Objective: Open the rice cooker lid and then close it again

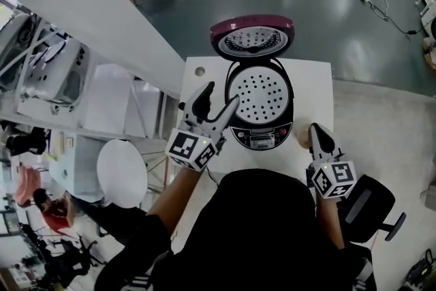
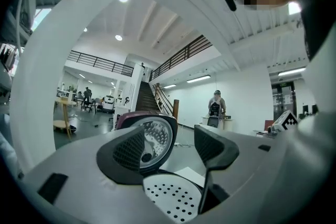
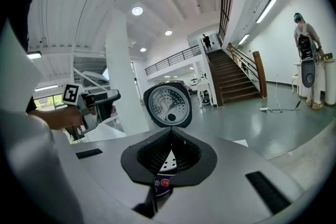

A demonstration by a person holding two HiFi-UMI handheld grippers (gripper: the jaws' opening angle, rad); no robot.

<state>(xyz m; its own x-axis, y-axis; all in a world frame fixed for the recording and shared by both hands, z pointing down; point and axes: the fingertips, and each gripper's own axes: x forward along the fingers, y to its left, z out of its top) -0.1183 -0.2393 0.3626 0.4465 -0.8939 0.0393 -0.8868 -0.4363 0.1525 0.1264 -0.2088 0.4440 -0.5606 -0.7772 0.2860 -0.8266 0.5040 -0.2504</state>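
Head view | lid (image 1: pixel 252 37) upright past table (image 1: pixel 313 82) far edge | left gripper (image 1: pixel 221 95) fingers apart, empty | right gripper (image 1: pixel 316 129) fingers together, empty

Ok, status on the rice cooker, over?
Left gripper jaws open, empty, by rice cooker. Right gripper jaws shut, empty. Lid stands fully open. Nothing seen blocking it.

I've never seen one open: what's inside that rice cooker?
A white perforated tray fills the rice cooker, whose lid stands open. Whatever lies beneath the tray is covered, so rice or water cannot be seen.
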